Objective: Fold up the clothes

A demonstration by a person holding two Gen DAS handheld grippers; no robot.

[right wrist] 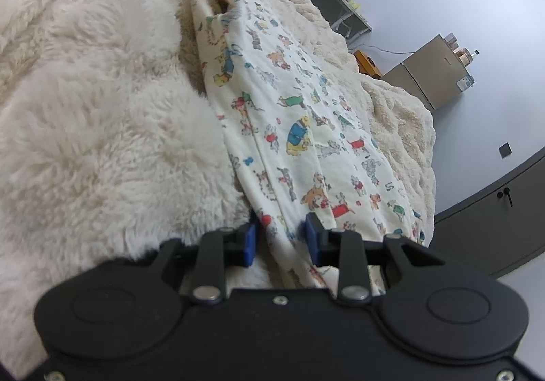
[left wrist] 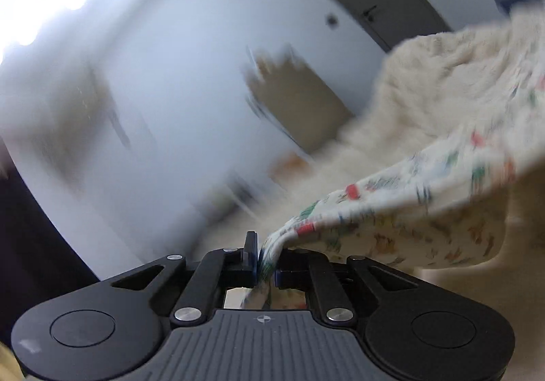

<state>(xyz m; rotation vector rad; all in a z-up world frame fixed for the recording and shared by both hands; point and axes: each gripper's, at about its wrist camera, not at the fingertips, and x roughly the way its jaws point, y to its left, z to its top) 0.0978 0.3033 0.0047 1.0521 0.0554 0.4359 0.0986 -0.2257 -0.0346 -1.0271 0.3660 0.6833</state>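
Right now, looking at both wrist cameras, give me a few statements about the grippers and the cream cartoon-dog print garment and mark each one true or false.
1. The left gripper is clamped on the cream cartoon-dog print garment. True.
2. The right gripper is shut tight on the garment. False: its blue pads stand apart, with cloth lying between them.
3. The garment lies on a fluffy cream blanket. True.
4. The garment is plain dark blue. False: it is cream with coloured dogs.

Cream garment (right wrist: 299, 128) printed with multicoloured, seemingly dog, figures; fluffy off-white blanket (right wrist: 102, 115).
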